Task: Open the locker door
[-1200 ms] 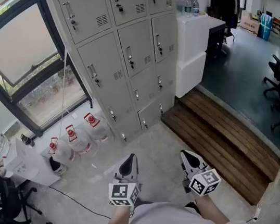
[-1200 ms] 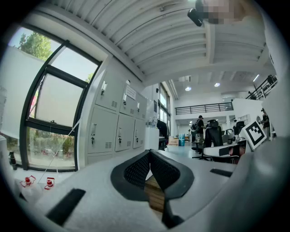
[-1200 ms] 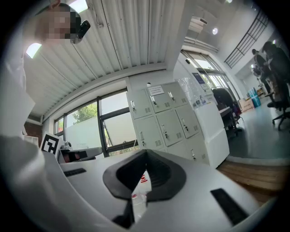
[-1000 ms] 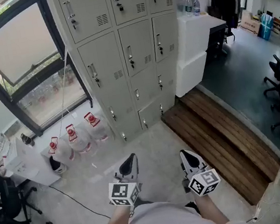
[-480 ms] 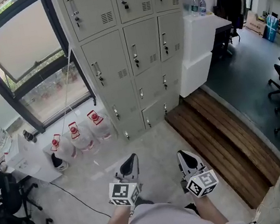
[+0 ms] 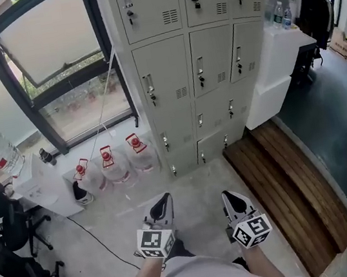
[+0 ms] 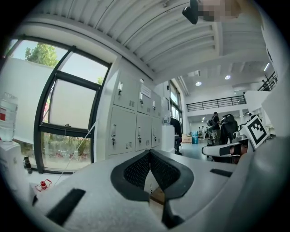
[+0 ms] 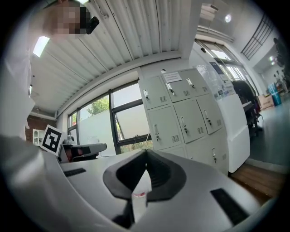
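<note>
A grey bank of lockers (image 6: 214, 63) stands against the far wall, every door closed, each with a small handle and vent slots. It also shows in the left gripper view as lockers (image 7: 131, 131) and in the right gripper view as lockers (image 8: 181, 118). My left gripper (image 6: 162, 201) and right gripper (image 6: 230, 198) are held low, close to my body and well short of the lockers. Both point toward them. The left gripper (image 7: 150, 154) is shut with nothing between its pads. So is the right gripper (image 8: 146, 154).
Three water bottles (image 6: 117, 163) stand on the floor left of the lockers, below a large window (image 6: 49, 56). A white cabinet (image 6: 280, 72) adjoins the lockers on the right, with a wooden platform (image 6: 291, 181) in front. Office chairs (image 6: 8, 245) and a floor cable (image 6: 91, 239) are at left.
The head view has swung left, so the lockers and bottles now sit further right and lower. Both grippers stay shut, low in the view.
</note>
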### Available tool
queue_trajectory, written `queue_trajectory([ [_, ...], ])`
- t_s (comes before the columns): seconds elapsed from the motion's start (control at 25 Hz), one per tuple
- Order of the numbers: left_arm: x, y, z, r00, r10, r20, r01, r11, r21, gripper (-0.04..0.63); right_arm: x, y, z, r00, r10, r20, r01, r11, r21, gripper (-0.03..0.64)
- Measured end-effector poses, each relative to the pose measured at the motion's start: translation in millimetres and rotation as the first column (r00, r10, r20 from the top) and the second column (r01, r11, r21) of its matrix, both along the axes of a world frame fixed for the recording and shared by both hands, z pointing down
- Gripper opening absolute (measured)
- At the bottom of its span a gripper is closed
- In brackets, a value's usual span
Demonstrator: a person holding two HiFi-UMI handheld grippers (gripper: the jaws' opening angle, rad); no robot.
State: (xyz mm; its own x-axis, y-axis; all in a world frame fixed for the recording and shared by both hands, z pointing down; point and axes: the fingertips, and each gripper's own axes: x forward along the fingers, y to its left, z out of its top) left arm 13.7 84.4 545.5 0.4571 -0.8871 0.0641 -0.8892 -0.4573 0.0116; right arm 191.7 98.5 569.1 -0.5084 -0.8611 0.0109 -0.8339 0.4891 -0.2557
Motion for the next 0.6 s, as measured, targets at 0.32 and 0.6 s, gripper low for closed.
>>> queue_trajectory([
  [0.32, -79, -138, 3, 1.000, 0.005, -0.023, -0.005, 1.000, 0.013, 0.009, -85, -134, 1, 1.000, -0.005, -0.009, 0.006, 1.000, 0.019, 0.012],
  [0.6, -155, -264, -26, 0.994, 0.101, 0.038, -0.103, 0.994, 0.041, 0.008, -168, -259, -31, 1.000, 0.020, 0.023, -0.022, 0.996, 0.092, 0.012],
])
